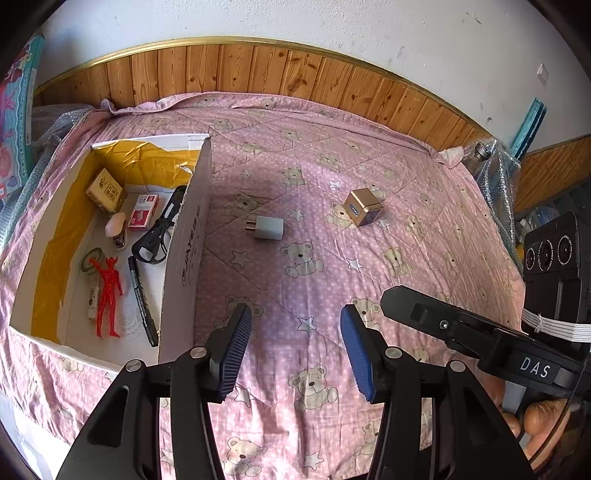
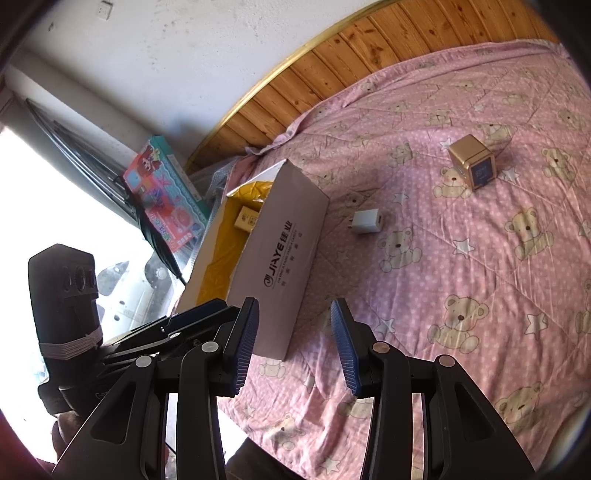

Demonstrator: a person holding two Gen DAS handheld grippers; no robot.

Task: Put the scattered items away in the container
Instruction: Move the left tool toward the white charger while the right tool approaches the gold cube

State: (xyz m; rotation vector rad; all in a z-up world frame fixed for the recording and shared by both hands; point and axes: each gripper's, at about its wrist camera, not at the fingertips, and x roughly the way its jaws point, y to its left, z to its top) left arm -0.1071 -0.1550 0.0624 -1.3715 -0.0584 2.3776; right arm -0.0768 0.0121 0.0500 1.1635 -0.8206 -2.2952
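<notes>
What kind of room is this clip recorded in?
Most likely a bedroom at home: the work surface is a bed under a pink teddy-bear quilt, set against wood wall panelling, with a boxed children's toy set propped beside it.

A pink quilted bedspread point(image 1: 314, 236) printed with teddy bears and stars covers the bed. Behind it runs a knotty wood-panelled headboard point(image 1: 258, 70) with a gold rim, under a scuffed white wall point(image 1: 295, 22). A colourful toy box point(image 2: 166, 192) leans beside the bed
</notes>
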